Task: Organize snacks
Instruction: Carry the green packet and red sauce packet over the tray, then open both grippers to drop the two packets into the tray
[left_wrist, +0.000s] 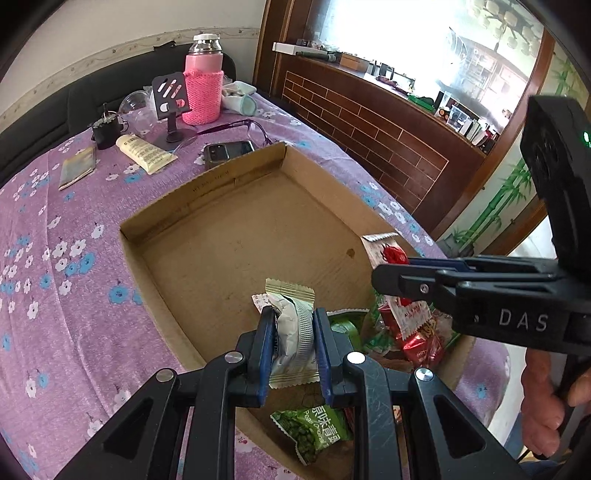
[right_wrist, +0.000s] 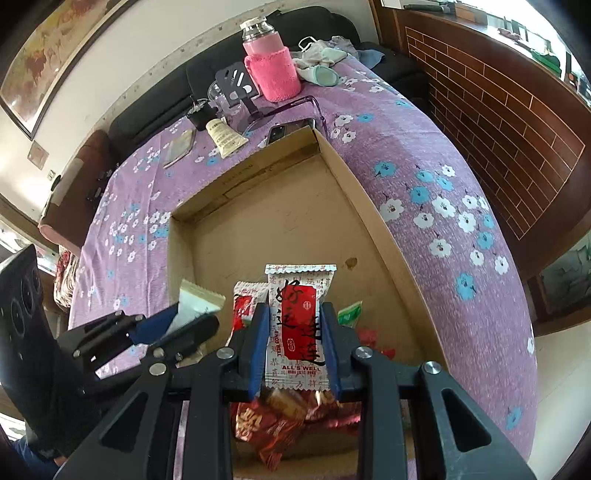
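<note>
Two tools, each clenched on an upright packet: left tool (left_wrist: 291, 332) white packet (left_wrist: 293, 332), right tool (right_wrist: 295, 332) red-and-white packet (right_wrist: 297, 321).

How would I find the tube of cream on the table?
Look past the far wall of the cardboard box, on the purple flowered tablecloth. The cream tube lies flat between a black phone and a small booklet; it alone is pale yellow.

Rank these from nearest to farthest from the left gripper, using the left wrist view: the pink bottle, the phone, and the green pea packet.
1. Green pea packet: just beneath the left gripper, at the box's near end.
2. Phone: on the cloth just beyond the box's far wall.
3. Pink bottle: at the table's far edge, behind the phone stand.
</note>
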